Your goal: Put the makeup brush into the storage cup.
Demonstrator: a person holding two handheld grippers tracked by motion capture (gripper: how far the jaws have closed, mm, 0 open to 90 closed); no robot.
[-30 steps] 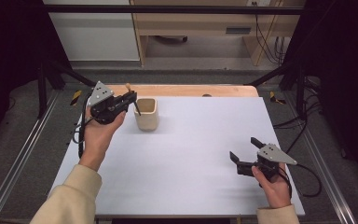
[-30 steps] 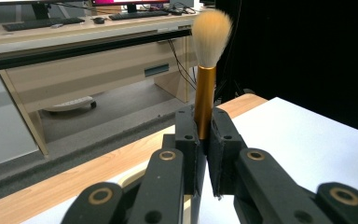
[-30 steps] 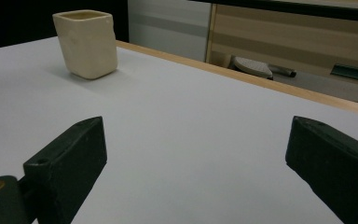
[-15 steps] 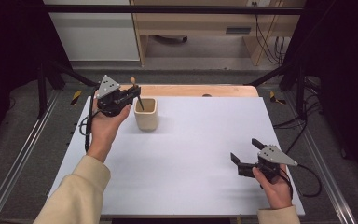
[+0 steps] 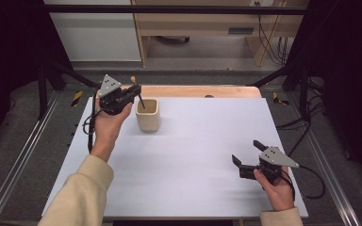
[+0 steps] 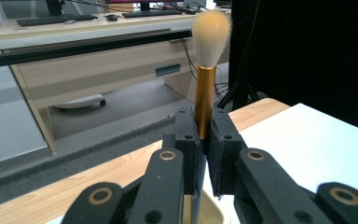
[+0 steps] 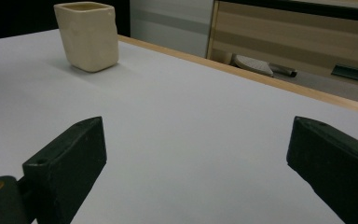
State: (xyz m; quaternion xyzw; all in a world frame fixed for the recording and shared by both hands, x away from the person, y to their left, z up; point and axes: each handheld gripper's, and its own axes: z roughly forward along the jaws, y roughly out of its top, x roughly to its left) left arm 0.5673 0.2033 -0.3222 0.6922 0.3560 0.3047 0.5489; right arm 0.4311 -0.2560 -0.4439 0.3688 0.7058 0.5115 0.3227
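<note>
Now my left tool (image 5: 133, 92) pinches a brush (image 6: 205, 84), handle tip inside the cup (image 5: 147, 114) at the tabletop's (image 5: 198, 155) far left; right tool (image 5: 246, 157) spread, idle. Tilting could tip the cup.

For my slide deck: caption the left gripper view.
Left gripper shut on an upright brush, bristles up, over a cream cup.
</note>
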